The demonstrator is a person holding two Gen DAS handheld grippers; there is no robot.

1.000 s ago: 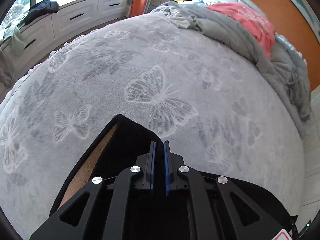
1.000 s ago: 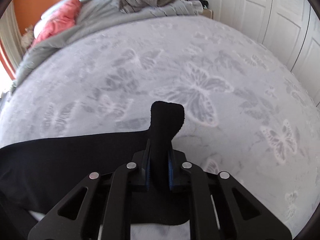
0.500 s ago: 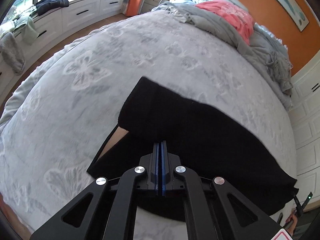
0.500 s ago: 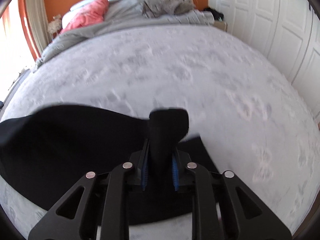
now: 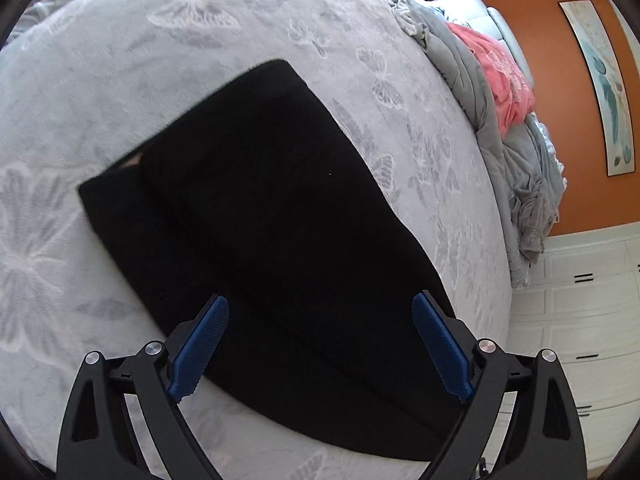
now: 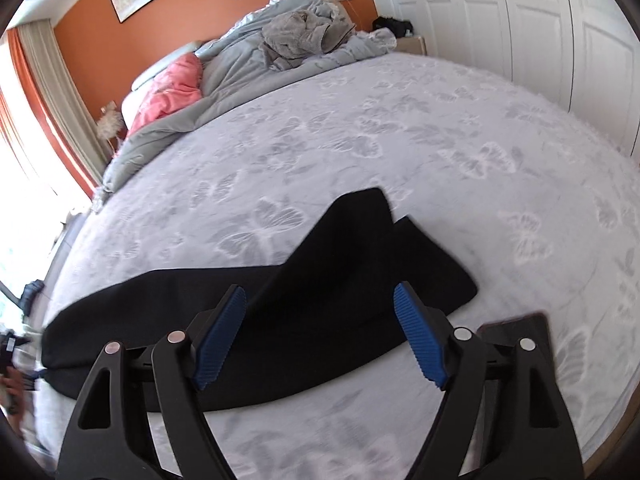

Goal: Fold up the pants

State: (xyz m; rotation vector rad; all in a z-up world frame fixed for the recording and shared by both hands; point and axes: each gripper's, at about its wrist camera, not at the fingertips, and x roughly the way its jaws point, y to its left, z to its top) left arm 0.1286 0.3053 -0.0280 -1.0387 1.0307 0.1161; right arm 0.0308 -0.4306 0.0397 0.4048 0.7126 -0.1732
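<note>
The black pants lie folded over on the grey butterfly bedspread, one layer on top of the other. My left gripper is open and empty, hovering above the near end of the pants. In the right wrist view the pants stretch across the bed with a raised corner at the far edge. My right gripper is open and empty above their middle.
A rumpled grey duvet and a pink pillow are piled at the head of the bed by the orange wall. White wardrobe doors stand to the right. The bed edge is close to the pants' end.
Both grippers were shut on the pants and carried the cloth over. Both have now opened, let go and pulled back above the pants, which lie folded on the bed.
</note>
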